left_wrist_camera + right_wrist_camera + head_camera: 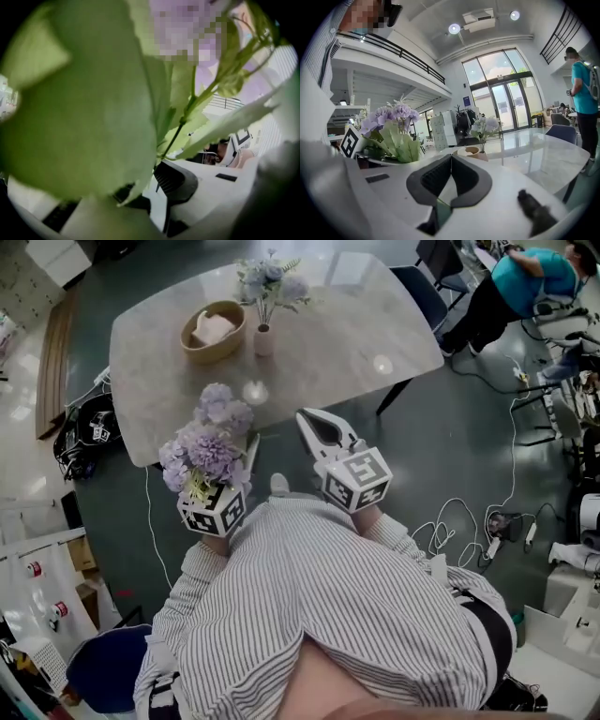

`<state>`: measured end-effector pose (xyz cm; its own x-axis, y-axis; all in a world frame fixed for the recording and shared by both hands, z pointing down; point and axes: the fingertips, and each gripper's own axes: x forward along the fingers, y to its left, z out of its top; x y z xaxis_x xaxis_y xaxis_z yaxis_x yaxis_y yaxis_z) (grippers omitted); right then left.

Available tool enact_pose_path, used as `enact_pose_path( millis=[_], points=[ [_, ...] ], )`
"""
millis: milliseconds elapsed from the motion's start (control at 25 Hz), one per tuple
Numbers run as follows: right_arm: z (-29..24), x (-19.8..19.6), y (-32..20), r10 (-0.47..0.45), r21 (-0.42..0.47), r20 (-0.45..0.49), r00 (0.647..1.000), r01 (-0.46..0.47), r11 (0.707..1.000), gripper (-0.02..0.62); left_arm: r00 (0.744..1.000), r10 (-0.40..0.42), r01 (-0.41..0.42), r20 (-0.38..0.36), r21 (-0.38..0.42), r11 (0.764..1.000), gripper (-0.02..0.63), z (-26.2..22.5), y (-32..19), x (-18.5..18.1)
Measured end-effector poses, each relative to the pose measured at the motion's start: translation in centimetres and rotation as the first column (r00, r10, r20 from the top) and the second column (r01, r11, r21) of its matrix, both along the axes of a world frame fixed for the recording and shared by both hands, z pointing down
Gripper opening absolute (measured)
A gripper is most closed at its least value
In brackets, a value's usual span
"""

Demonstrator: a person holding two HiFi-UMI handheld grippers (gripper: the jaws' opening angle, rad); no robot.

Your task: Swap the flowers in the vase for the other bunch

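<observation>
Left gripper (246,457) jaws are clamped on the purple bunch (211,446), right gripper (449,180) jaws are clenched on nothing. The old flowers (270,282) sit in the vase (263,339) on the tabletop (356,324). I reckon I'm at step 1, and next I need to pull those out.

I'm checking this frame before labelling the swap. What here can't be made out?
- Left gripper view: leaves of the purple bunch fill the frame, hiding the table, the vase and one jaw of the left gripper.
- Head view: the same bunch covers that gripper's jaw tips.
- Head view: the pale contents of the bowl are too small to name.
</observation>
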<state>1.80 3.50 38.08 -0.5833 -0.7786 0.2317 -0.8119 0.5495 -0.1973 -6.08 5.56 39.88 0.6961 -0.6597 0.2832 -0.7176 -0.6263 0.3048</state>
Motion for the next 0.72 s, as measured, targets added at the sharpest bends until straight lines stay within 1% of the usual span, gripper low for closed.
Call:
enact_pose_path(
  millis=[200, 320, 440, 560, 720],
  points=[
    [0.1, 1.1, -5.6, -0.032, 0.000, 0.001, 0.999, 0.032, 0.999, 0.015, 1.000, -0.021, 0.021, 0.005, 0.004, 1.000, 0.040, -0.2, -5.6, 1.5],
    [0.6, 1.9, -8.1, -0.040, -0.013, 0.008, 0.999, 0.040, 0.999, 0.014, 0.999, -0.028, 0.028, 0.015, -0.003, 1.000, 0.040, -0.1, -8.1, 2.3],
    [0.9, 2.3, -9.4, -0.051, -0.022, 0.010, 0.999, 0.051, 0.998, 0.015, 0.999, -0.035, 0.035, 0.012, -0.014, 0.999, 0.040, 0.0, -9.7, 2.8],
    [1.3, 2.5, -10.4, -0.058, -0.033, 0.014, 0.998, 0.058, 0.998, 0.014, 0.999, -0.036, 0.037, 0.008, -0.042, 0.998, 0.040, 0.7, -10.7, 3.2],
    [1.8, 2.4, -11.1, -0.061, -0.058, 0.033, 0.998, 0.063, 0.996, 0.015, 0.999, -0.022, 0.024, 0.028, -0.087, 0.996, 0.040, 1.7, -11.1, 3.6]
  ],
)
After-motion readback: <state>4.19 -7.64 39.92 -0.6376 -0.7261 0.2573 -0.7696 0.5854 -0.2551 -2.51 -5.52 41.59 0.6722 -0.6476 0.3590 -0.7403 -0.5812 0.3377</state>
